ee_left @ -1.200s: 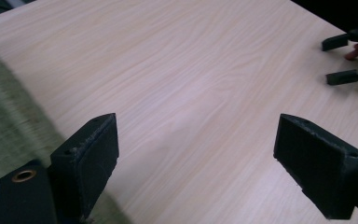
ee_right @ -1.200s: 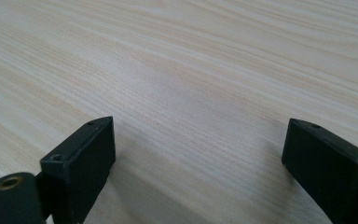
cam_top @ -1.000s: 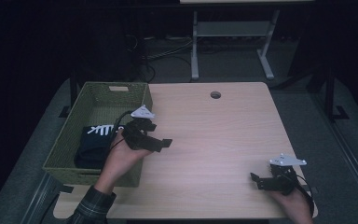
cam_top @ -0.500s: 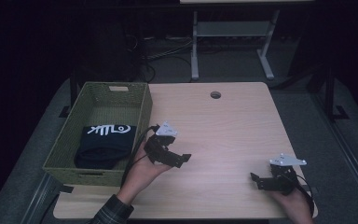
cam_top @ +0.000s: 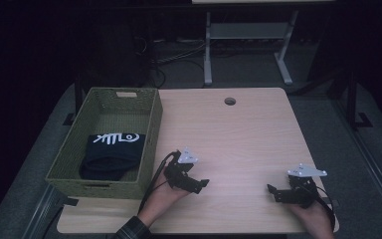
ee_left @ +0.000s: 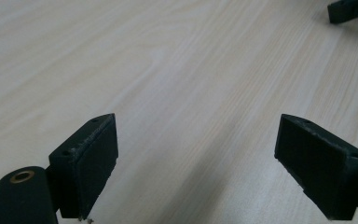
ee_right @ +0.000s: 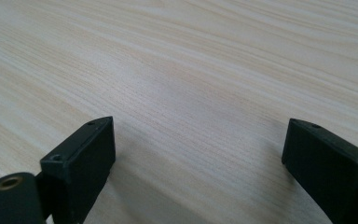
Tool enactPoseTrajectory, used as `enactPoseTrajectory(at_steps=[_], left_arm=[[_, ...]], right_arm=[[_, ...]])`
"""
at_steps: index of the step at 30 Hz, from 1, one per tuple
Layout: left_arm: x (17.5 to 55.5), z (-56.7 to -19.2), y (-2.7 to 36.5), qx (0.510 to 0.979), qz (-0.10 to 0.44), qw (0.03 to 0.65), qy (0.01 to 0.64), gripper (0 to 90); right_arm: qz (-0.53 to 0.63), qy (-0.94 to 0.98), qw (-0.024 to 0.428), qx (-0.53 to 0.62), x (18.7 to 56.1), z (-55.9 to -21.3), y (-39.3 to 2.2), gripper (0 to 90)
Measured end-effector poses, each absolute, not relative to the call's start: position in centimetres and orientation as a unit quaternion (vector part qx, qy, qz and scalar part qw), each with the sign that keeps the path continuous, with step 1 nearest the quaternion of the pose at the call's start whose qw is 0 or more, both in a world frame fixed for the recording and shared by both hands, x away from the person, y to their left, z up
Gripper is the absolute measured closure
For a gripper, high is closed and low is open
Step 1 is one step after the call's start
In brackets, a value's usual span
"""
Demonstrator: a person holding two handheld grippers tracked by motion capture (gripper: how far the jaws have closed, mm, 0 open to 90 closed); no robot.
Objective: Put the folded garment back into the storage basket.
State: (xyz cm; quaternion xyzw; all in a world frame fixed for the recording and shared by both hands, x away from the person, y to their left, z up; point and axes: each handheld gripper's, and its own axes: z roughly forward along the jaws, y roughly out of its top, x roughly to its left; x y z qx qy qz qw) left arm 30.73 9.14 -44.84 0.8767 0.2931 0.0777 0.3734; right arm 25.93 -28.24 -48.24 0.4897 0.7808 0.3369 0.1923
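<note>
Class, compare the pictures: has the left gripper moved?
Yes. The left gripper has moved from over the green basket out onto the table, toward the person.

A white logo marks the dark cloth [cam_top: 110, 152] in the basket [cam_top: 149, 144]; its letters cannot be read.

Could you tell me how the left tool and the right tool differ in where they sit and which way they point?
The left tool sits beside the green basket, near the table's front middle; the right tool sits by the front right corner. The left tool points toward the person's right, the right tool toward the left, so they face each other. Both are open, empty and low over bare wood.
</note>
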Motion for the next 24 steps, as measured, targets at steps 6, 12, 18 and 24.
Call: enactPoseTrajectory(at_steps=[6, 12, 18, 24], left_arm=[[30.7, -46.4, 9.2, 0.881, 0.087, 0.359, 0.296, 12.9], [30.7, -47.3, 9.4, 0.879, 0.1, 0.358, 0.298, 12.9], [30.3, -47.7, 9.4, 0.876, 0.122, 0.368, 0.287, 12.8], [30.3, -47.7, 9.4, 0.876, 0.122, 0.368, 0.287, 12.8]], right_arm=[[0.337, 0.781, 0.192, 0.49, 25.9, -48.2, -28.2, 9.3], [0.337, 0.781, 0.192, 0.49, 25.9, -48.2, -28.2, 9.3], [0.337, 0.781, 0.192, 0.49, 25.9, -48.2, -28.2, 9.3], [0.337, 0.781, 0.192, 0.49, 25.9, -48.2, -28.2, 9.3]])
